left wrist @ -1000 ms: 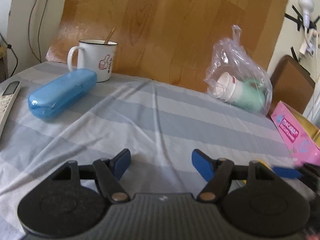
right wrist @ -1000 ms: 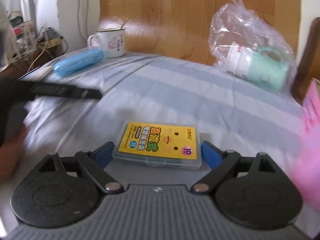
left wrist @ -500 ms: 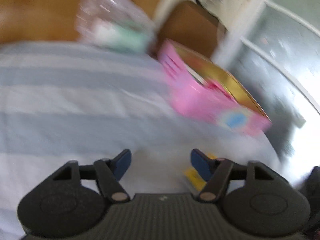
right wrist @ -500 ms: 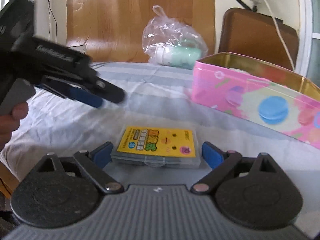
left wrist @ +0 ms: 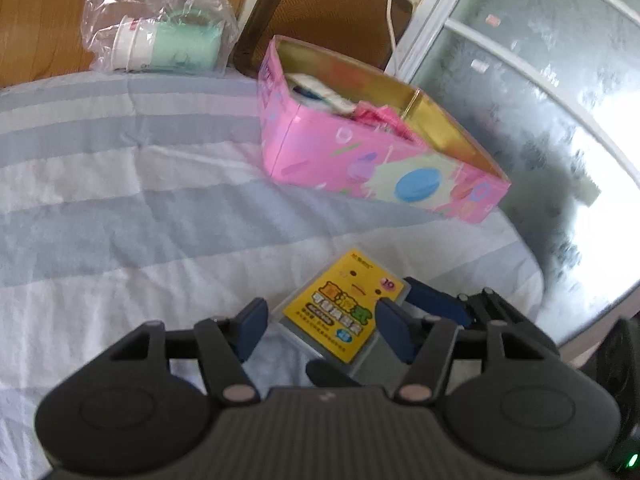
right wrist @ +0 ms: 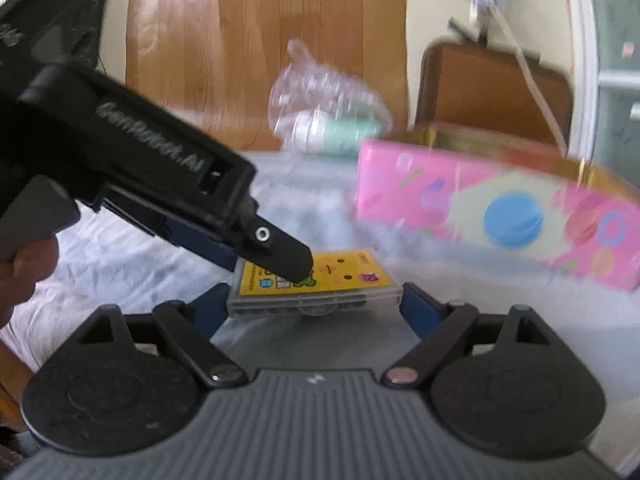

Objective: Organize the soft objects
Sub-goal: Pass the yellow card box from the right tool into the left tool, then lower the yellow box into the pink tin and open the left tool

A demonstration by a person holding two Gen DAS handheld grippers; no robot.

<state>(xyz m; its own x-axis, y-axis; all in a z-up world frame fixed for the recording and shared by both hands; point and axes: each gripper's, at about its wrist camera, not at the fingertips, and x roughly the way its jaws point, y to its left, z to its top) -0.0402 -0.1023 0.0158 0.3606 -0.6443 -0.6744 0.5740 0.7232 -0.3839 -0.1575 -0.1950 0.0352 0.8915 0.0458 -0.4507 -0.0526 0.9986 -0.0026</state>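
Right tongs (right wrist: 316, 308) clamp the yellow case (right wrist: 352, 276) endwise; my left tongs (left wrist: 320, 324), parted, straddle its corner, probably for handover.

The 2 views show 2 grippers, the left gripper (left wrist: 318, 330) and the right gripper (right wrist: 312, 306), and 1 hand (right wrist: 24, 268). On 1 striped cloth (left wrist: 120, 200) lie 1 clear case with a yellow label (left wrist: 346, 304), 1 pink tin (left wrist: 372, 160) holding several soft items too jumbled to count, and 1 plastic bag (left wrist: 156, 20) with 1 green cup (left wrist: 180, 46) inside. Behind are 1 brown chair back (right wrist: 492, 88) and 1 white cord (left wrist: 390, 12).
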